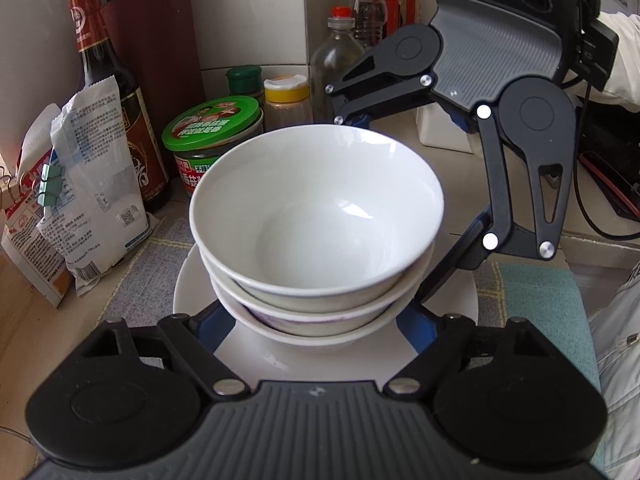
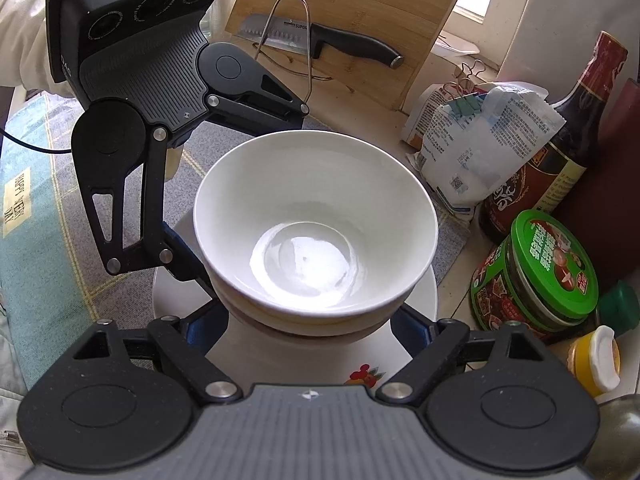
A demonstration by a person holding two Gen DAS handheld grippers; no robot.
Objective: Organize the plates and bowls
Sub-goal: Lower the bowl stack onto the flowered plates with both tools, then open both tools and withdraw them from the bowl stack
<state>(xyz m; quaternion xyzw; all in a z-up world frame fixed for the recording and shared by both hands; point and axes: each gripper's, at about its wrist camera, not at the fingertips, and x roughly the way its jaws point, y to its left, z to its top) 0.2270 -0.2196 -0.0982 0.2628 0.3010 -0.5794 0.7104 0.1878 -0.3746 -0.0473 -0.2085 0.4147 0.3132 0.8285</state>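
Observation:
A stack of three white bowls (image 1: 316, 216) stands on a white plate (image 1: 192, 280) on a grey checked mat. It also shows in the right wrist view as the bowl stack (image 2: 316, 220) on the plate (image 2: 176, 292), which has a small fruit print. My left gripper (image 1: 316, 320) is spread wide around the lowest bowl, fingers on either side. My right gripper (image 2: 310, 316) straddles the stack from the opposite side in the same way. Whether the pads touch the bowls is hidden by the bowls.
A green-lidded jar (image 1: 212, 124), a soy sauce bottle (image 1: 108, 80), spice jars (image 1: 286, 96) and clipped bags (image 1: 88, 184) crowd the far side. A cutting board with a knife (image 2: 320, 36) leans behind. A teal mat (image 1: 548, 304) lies to the side.

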